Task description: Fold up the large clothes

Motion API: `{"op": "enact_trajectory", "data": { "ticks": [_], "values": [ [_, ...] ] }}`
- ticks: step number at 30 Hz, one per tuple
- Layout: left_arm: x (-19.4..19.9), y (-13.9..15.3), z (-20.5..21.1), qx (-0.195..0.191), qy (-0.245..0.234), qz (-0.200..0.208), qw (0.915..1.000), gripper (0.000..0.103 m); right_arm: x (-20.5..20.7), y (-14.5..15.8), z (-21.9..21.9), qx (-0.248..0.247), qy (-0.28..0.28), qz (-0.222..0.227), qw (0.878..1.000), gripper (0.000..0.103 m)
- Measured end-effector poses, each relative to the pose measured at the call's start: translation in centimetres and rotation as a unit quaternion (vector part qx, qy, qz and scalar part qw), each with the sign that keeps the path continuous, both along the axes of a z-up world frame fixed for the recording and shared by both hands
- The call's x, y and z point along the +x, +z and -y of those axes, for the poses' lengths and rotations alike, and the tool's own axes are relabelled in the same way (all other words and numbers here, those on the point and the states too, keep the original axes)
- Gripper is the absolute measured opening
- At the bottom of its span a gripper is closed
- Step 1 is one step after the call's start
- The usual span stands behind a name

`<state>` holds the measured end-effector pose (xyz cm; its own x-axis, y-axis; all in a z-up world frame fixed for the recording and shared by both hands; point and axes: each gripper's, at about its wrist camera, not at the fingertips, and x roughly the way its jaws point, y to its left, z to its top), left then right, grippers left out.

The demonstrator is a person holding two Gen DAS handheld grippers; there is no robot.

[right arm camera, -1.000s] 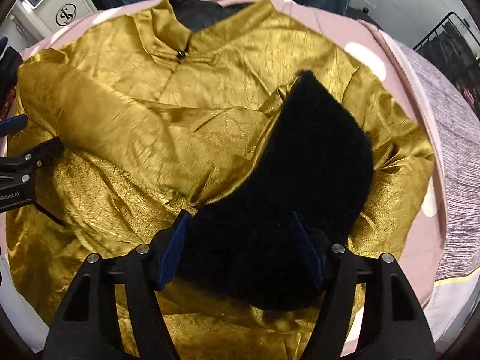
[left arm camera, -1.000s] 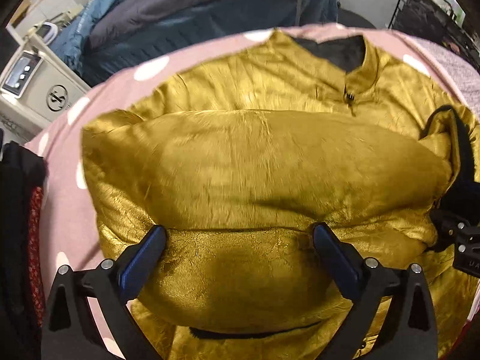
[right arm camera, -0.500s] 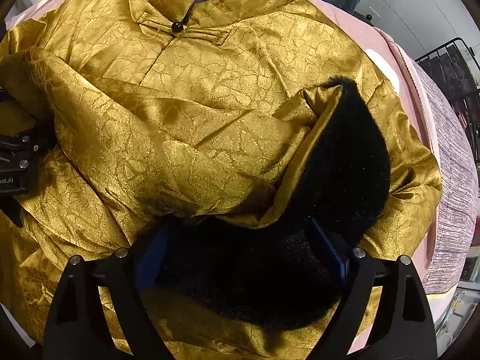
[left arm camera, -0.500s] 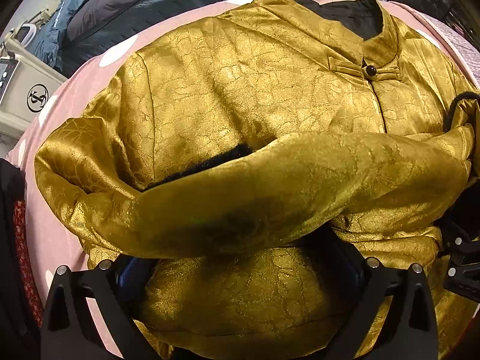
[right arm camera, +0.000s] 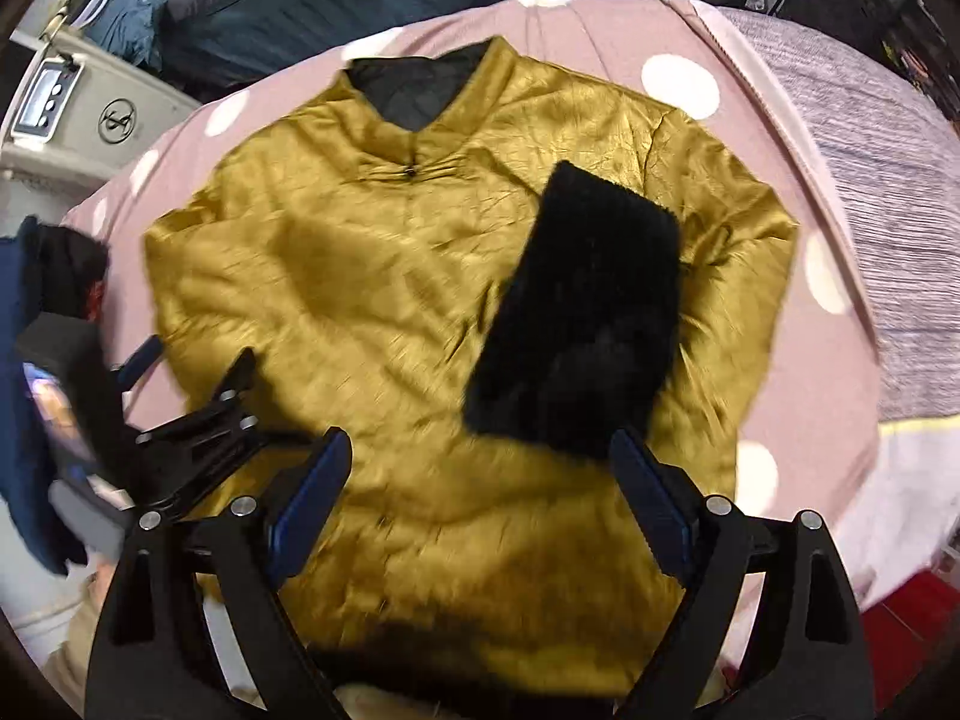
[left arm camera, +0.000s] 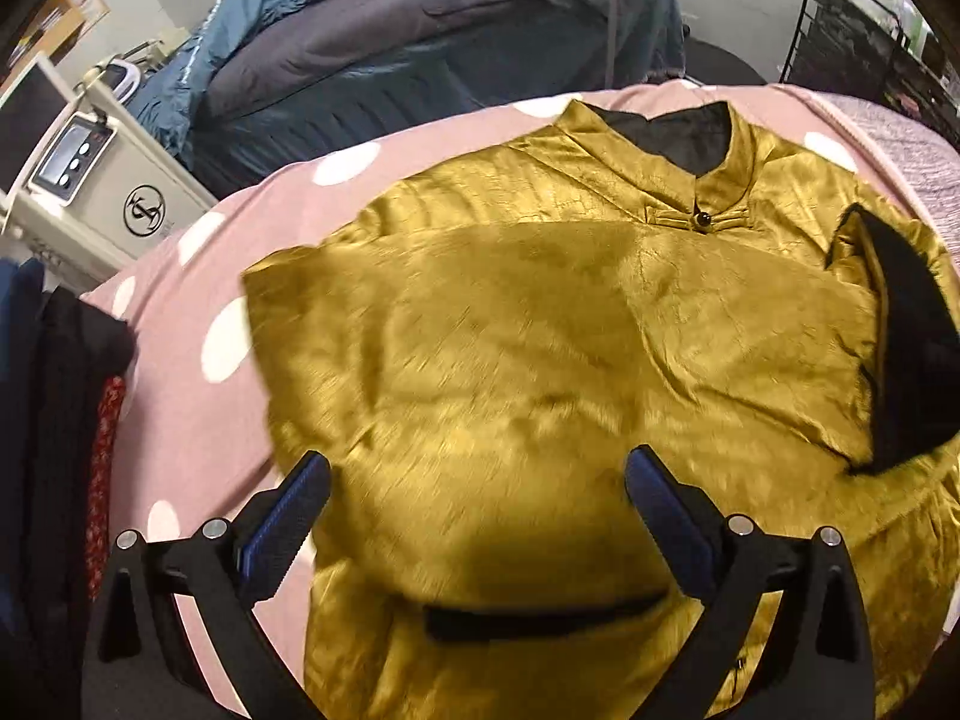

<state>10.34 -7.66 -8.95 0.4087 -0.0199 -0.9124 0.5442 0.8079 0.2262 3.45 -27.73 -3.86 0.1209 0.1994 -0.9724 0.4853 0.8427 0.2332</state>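
- My right gripper (right arm camera: 480,498) hung above the lower half of the gold jacket (right arm camera: 420,312); its blue pads stood wide apart after just spreading further, with nothing caught between them.
- My left gripper (left arm camera: 477,510) hovered over the same garment, pads likewise apart and empty. From the right camera I saw that tool (right arm camera: 198,420) at the jacket's left edge.
- The jacket lay flat, front up, on the pink spotted cover (left arm camera: 180,420), with both sleeves folded across the chest.
- The black furry cuff (right arm camera: 576,324) of one sleeve rested on the gold front, slanting up toward the shoulder.
- A dark band (left arm camera: 540,621) showed near the hem, close to my left pads.
- Farther up, the stand collar was fastened by a small dark button (left arm camera: 701,218), with black lining (left arm camera: 678,132) visible inside the neck.
- At the left edge hung dark clothes (left arm camera: 54,420), one red patterned.
- Beyond the cover stood a beige machine (left arm camera: 108,192) bearing a round black logo (left arm camera: 144,211); its letters I couldn't read. A small display panel (left arm camera: 72,159) sat beside it.
- Farthest back lay a heap of grey and blue bedding (left arm camera: 420,30), and a black wire rack (left arm camera: 870,42) at the right.
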Motion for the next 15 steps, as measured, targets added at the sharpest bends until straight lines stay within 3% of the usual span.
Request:
{"op": "enact_trajectory", "data": {
  "ticks": [4,6,10,13,15],
  "values": [
    [-1.9,1.9,-3.9,-0.011,0.024,0.002,0.9997,0.097,-2.5,10.6,-3.2,0.041,0.035,0.083,0.995,0.087],
    [-2.7,2.3,-6.3,-0.015,0.047,0.002,0.9988,0.097,-3.8,17.3,-5.1,0.097,0.054,0.146,0.983,0.087],
    [-3.3,1.3,-11.5,0.0,0.106,-0.02,0.9941,0.097,-7.3,27.1,-7.5,0.183,0.048,0.227,0.955,0.088],
    [-4.3,-0.2,-15.7,0.022,0.155,-0.045,0.9866,0.097,-9.5,31.8,-10.3,0.217,0.07,0.269,0.936,0.096],
    [-5.0,-0.7,-17.9,0.025,0.179,-0.056,0.9819,0.097,-10.7,33.2,-12.0,0.217,0.079,0.273,0.934,0.096]
  ]
}}
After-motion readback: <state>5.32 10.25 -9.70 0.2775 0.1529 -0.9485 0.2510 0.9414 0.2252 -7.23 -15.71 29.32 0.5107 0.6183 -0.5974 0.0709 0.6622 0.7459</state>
